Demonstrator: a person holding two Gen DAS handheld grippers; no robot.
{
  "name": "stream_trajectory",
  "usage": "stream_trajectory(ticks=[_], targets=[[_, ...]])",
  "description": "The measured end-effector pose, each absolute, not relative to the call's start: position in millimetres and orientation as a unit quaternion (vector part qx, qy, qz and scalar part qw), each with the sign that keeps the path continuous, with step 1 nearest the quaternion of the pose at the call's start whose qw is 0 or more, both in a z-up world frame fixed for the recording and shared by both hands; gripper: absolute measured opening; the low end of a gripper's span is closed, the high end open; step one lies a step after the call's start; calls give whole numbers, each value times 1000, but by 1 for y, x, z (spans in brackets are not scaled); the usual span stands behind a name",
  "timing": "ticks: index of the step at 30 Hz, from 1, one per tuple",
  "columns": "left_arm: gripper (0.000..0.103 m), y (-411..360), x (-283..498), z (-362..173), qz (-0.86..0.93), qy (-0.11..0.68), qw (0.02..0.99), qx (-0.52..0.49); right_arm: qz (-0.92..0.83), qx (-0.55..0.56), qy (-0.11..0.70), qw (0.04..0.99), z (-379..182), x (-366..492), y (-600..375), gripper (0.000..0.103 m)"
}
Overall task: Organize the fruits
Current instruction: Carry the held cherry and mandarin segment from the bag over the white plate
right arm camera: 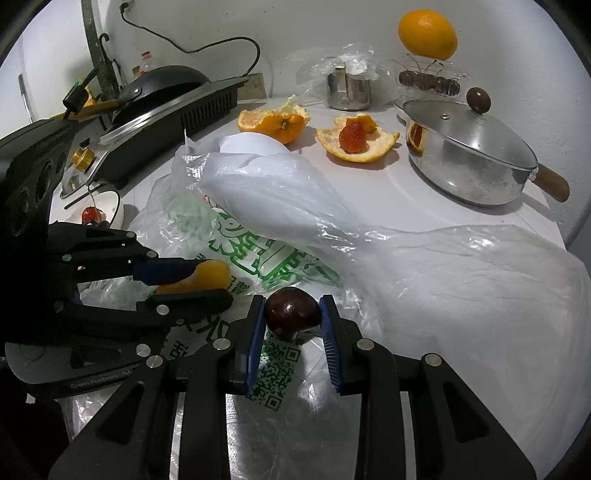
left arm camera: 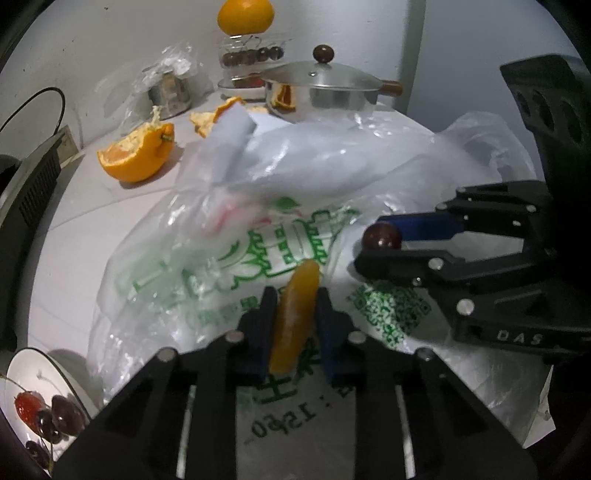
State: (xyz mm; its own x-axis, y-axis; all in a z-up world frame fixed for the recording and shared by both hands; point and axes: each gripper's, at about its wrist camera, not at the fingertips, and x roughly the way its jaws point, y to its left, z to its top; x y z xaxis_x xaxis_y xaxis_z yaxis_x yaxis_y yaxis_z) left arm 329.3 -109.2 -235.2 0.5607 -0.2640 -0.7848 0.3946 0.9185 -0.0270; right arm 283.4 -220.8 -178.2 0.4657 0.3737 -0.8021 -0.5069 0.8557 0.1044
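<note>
My left gripper [left arm camera: 293, 295] is shut on an orange segment [left arm camera: 293, 314] above a white plastic bag with green print [left arm camera: 258, 251]. It shows in the right wrist view [right arm camera: 207, 284] with the segment [right arm camera: 210, 275] between its fingers. My right gripper [right arm camera: 291, 310] is shut on a dark cherry [right arm camera: 291, 308], also above the bag [right arm camera: 258, 258]. In the left wrist view the right gripper [left arm camera: 380, 242] holds the cherry [left arm camera: 381, 237] at its tips. A white plate [left arm camera: 22, 373] at lower left holds a strawberry and cherries.
Orange peels [right arm camera: 273, 122] and a strawberry [right arm camera: 352, 138] lie at the back. A steel pot with lid [right arm camera: 469, 155] stands right. A whole orange [right arm camera: 426, 35] sits atop a cherry box [right arm camera: 430, 81]. A stove with a pan [right arm camera: 166, 99] stands left.
</note>
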Motion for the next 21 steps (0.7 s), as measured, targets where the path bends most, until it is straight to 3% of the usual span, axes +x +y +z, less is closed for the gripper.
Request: stream_trajectory(ticks=[21], targets=[[17, -98, 302, -199, -184, 382, 903, 64, 255, -84, 446, 854, -170, 266, -213, 31]])
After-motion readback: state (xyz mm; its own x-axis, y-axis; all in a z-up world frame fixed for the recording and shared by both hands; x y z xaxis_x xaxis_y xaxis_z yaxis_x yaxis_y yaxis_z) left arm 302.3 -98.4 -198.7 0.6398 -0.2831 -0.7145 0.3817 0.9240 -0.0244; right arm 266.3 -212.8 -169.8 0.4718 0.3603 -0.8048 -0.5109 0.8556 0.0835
